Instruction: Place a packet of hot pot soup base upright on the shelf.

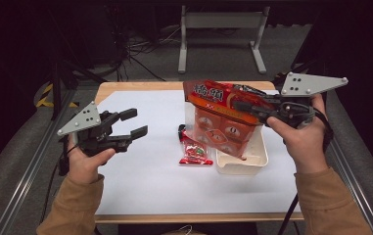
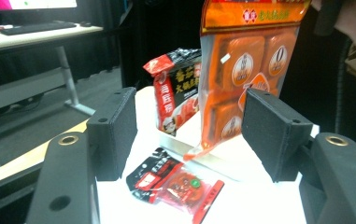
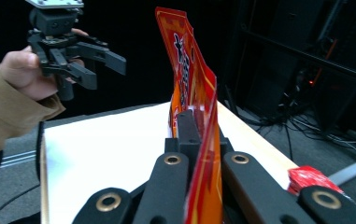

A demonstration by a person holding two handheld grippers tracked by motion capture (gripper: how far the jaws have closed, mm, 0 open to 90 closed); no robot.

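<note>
My right gripper (image 1: 243, 105) is shut on the top edge of a large orange snack bag (image 1: 223, 125), which hangs above a white tray (image 1: 258, 164) with its lower corner down in the tray. In the right gripper view the bag (image 3: 189, 70) stands edge-on between my jaws (image 3: 196, 123). My left gripper (image 1: 134, 123) hovers open over the table's left side with nothing between its jaws (image 2: 194, 126). A small red sauce packet (image 1: 194, 152) lies flat on the table left of the tray. A red-and-black packet (image 2: 175, 93) leans in the tray behind the bag (image 2: 245, 60).
A white sheet (image 1: 140, 181) covers the wooden table. Beyond the far edge a grey metal frame (image 1: 221, 34) and cables lie on the dark floor. A desk with a keyboard (image 2: 35, 29) stands off to one side.
</note>
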